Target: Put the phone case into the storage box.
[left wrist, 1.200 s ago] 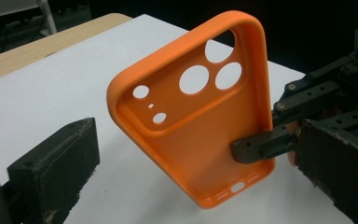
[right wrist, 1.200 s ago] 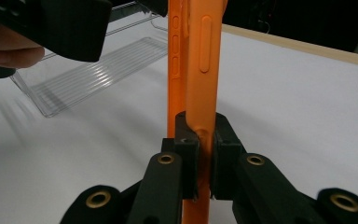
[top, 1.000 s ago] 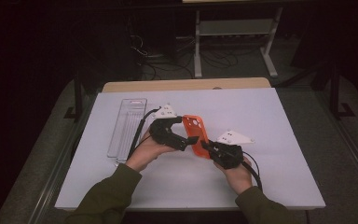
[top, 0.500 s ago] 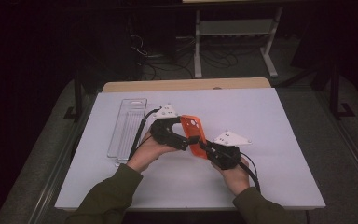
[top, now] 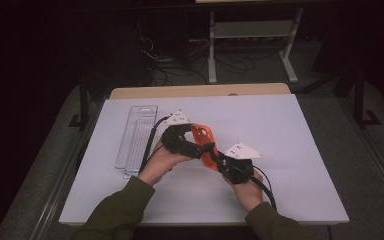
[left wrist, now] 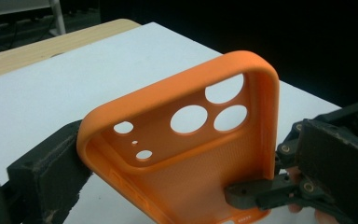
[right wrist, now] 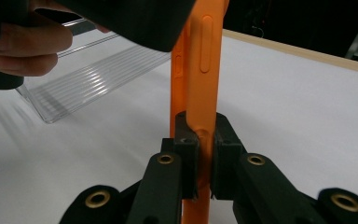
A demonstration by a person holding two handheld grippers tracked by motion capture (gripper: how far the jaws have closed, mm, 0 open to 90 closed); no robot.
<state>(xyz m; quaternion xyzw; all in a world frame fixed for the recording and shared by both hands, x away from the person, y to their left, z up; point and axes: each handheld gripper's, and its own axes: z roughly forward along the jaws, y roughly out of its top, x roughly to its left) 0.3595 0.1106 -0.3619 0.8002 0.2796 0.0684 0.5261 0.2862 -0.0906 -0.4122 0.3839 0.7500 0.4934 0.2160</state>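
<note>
Orange phone case (top: 203, 143) hangs above mid-table (top: 300, 150) in the high view, long axis running from the left gripper (top: 192, 148) toward the right gripper (top: 220, 159), white surface free around it and a clear tray (top: 136, 141) left. Left gripper view: its jaws clamp the case's (left wrist: 186, 154) long sides, camera holes pointing away. Right gripper view: the right gripper (right wrist: 200, 154) is clenched on the case's (right wrist: 200, 70) upright edge.

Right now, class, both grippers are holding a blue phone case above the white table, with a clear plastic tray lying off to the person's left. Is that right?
Not quite: the phone case is orange, not blue, as the left gripper view shows plainly. The rest stands: the left gripper and the right gripper both hold it above the white table, and the clear plastic tray lies to the person's left.
</note>
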